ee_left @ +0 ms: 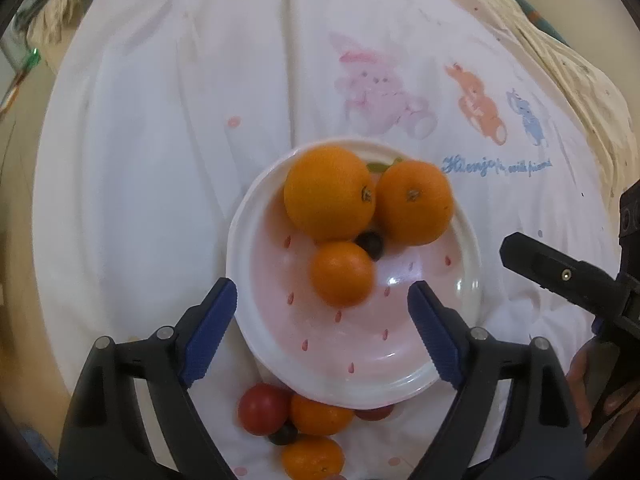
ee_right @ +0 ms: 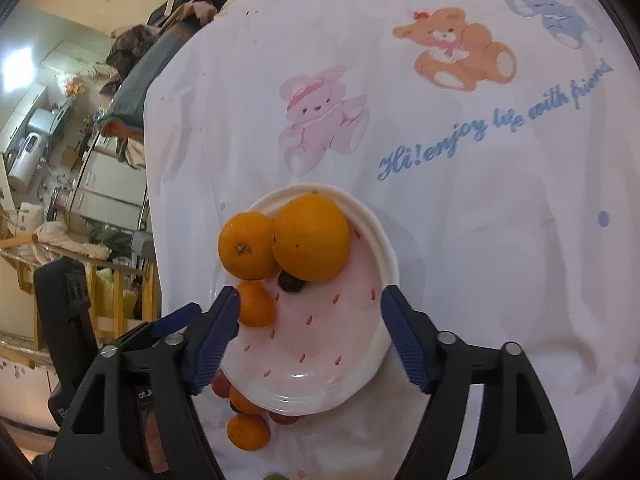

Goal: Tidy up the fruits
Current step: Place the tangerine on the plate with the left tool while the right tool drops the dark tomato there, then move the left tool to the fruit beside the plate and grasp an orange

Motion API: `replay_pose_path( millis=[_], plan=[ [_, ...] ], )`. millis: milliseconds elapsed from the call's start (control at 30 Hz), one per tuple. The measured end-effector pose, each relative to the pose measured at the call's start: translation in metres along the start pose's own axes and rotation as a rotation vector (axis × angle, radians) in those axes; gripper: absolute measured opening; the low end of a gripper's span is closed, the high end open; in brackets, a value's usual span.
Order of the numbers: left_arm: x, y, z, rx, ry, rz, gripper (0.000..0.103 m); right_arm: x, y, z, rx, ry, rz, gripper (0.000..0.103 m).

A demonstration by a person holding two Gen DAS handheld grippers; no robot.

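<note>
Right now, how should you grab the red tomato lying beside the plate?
Grip the red tomato across its round middle, coming straight down with the left hand-held gripper. A small orange touches one side and the plate rim overhangs nearby.

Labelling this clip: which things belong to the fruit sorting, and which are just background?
Job: plate; three oranges on it; dark grape; loose fruit on the cloth; left gripper and right gripper, both open.
Background: printed cloth; room clutter.
</note>
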State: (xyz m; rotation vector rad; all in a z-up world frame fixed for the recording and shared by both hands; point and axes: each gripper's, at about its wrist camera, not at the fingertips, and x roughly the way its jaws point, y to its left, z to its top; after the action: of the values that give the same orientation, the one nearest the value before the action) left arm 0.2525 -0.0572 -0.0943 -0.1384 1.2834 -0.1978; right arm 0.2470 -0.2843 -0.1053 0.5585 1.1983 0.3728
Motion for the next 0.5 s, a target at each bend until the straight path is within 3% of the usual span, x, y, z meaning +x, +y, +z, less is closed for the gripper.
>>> replay_pose_path(
  millis=[133, 500],
  plan=[
    [-0.016, 0.004, 0.001, -0.031, -0.064, 0.023, 0.085, -0.012, 0.002, -0.001, -0.012, -0.042, -0.005, 0.09],
    [-0.061, 0.012, -0.009, -0.024, -0.198, 0.048, 0.085, -0.039, 0.005, -0.014, -0.009, -0.089, 0.007, 0.094]
  ],
)
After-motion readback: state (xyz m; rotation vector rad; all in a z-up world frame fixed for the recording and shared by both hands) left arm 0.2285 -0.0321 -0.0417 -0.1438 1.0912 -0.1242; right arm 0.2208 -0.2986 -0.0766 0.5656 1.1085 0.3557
